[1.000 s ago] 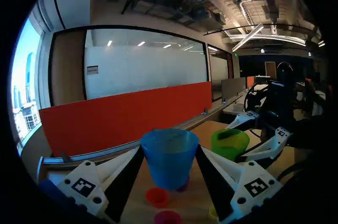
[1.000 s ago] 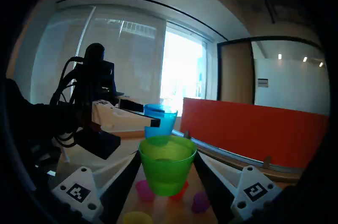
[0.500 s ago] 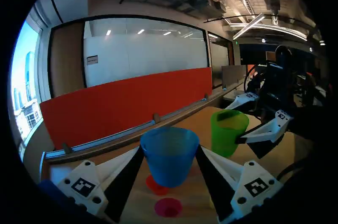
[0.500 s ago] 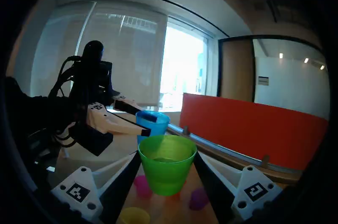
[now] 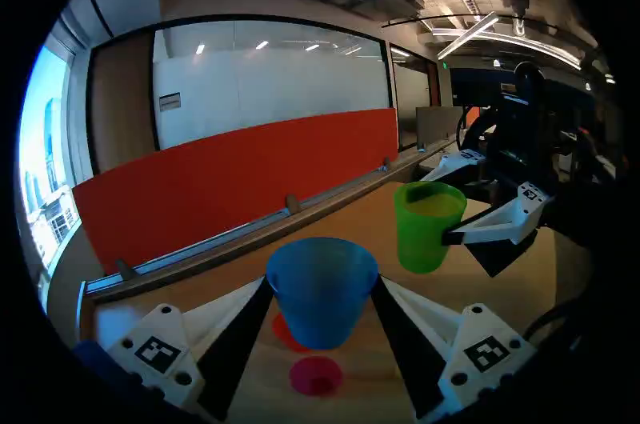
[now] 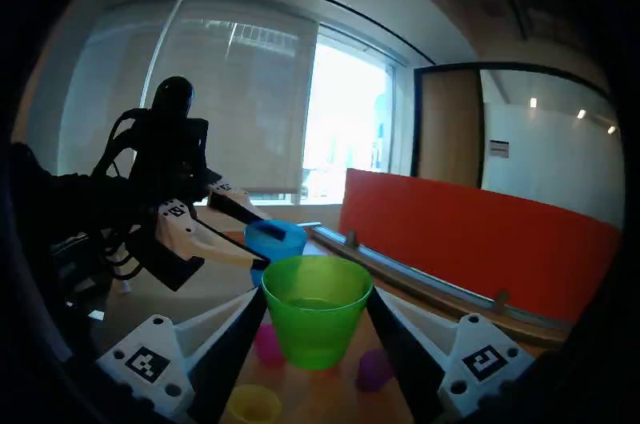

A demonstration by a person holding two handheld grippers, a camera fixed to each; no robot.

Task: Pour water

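In the left gripper view, the left tool (image 5: 322, 284) is gripping a blue cup (image 5: 322, 300) upright between both fingers, which are pressing on its sides above the tabletop (image 5: 360, 220). Just below the held cup, a small red cup (image 5: 280, 331) and a small pink cup (image 5: 315, 376) are sitting on the tabletop. Ahead and to the right, the right tool (image 5: 436, 208) is holding a green cup (image 5: 426, 228) in the air, apart from the blue one, with an orange panel (image 5: 240, 176) standing beyond the far edge. In the right gripper view, the right tool (image 6: 318, 304) is clamping the green cup (image 6: 318, 320) between both fingers, and what looks like liquid is lying low inside it. Just behind its rim to the left, the left tool (image 6: 252, 240) is carrying the blue cup (image 6: 274, 238). Beneath the green cup, the pink cup (image 6: 268, 344), a purple cup (image 6: 372, 368) and a yellow cup (image 6: 252, 404) are resting on the tabletop.
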